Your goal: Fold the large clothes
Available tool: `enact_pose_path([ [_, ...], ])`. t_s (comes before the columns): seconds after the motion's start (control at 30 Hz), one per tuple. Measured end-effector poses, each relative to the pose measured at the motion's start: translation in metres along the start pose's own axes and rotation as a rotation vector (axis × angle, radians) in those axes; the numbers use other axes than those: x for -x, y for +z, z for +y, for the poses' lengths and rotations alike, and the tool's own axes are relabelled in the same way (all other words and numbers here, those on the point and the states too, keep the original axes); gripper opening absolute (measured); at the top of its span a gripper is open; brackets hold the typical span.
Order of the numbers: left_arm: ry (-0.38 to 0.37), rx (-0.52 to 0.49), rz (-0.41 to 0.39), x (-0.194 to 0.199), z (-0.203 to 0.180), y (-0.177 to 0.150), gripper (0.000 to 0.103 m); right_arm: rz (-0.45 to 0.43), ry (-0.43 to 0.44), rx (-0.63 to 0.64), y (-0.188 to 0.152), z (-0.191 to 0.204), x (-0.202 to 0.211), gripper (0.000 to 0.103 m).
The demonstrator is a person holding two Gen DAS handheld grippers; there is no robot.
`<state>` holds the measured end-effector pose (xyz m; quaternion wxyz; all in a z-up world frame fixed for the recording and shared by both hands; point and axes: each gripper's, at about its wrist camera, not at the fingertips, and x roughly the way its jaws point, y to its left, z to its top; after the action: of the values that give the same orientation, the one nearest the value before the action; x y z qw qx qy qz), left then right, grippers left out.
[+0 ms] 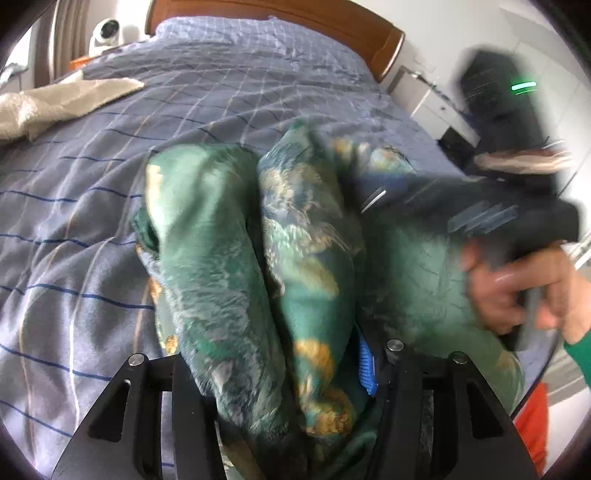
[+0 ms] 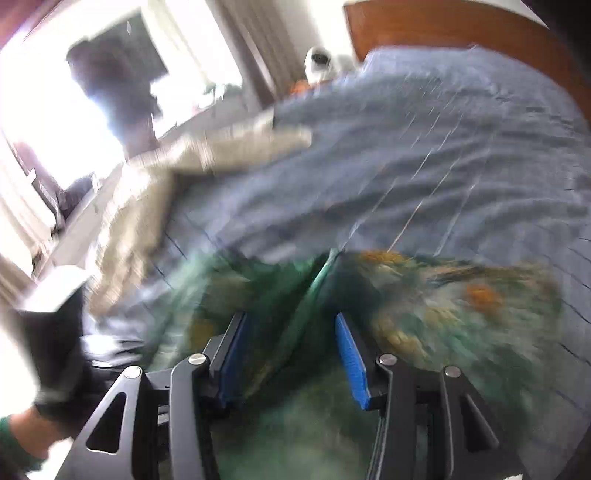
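A green garment with a gold and blue pattern [image 1: 229, 236] lies bunched in long folds on the blue checked bed cover [image 1: 207, 92]. In the left wrist view my left gripper [image 1: 288, 369] stands open around a thick fold. The fold fills the gap and hides the left pad. The right pad's blue face [image 1: 365, 365] shows bare beside the cloth. My right gripper [image 1: 373, 199], blurred, reaches over the garment's right side, held by a hand [image 1: 517, 291]. In the right wrist view the right gripper [image 2: 291, 350] is open. Its blue pads [image 2: 351, 362] stand apart over the garment [image 2: 443, 314].
A beige cloth [image 1: 55, 103] lies at the bed's far left. The wooden headboard [image 1: 332, 26] closes the far end, with a white camera [image 1: 105, 35] beside it. A white cabinet [image 1: 432, 99] stands past the bed's right edge. Something orange [image 1: 532, 417] sits low at the right.
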<state>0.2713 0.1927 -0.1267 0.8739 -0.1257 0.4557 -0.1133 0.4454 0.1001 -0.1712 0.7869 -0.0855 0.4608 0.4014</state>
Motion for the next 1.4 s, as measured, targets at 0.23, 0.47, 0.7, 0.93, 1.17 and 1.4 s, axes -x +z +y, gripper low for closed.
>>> enact_pose_path([
  [0.23,0.062,-0.038,-0.004,-0.011,-0.003,-0.002,0.052,0.03,-0.068,0.053,-0.012,0.001,-0.038,0.049],
  [0.47,0.076,-0.047,-0.005,-0.009,-0.006,-0.004,0.052,0.025,-0.074,0.053,-0.012,0.0,-0.038,0.049],
  [0.7,0.084,-0.05,-0.007,-0.007,-0.008,-0.006,0.052,0.023,-0.102,0.071,-0.012,0.004,-0.036,0.049],
  [0.93,0.047,-0.038,-0.013,-0.003,-0.005,-0.007,0.054,0.021,-0.14,0.08,-0.008,0.013,-0.014,0.049],
  [1.17,0.026,-0.027,-0.014,-0.005,-0.001,-0.005,0.055,-0.055,-0.168,0.124,-0.081,0.022,0.097,0.049],
  [1.4,-0.008,-0.015,-0.024,-0.008,0.002,-0.006,0.057,-0.036,-0.269,0.12,-0.184,0.035,0.14,0.049],
])
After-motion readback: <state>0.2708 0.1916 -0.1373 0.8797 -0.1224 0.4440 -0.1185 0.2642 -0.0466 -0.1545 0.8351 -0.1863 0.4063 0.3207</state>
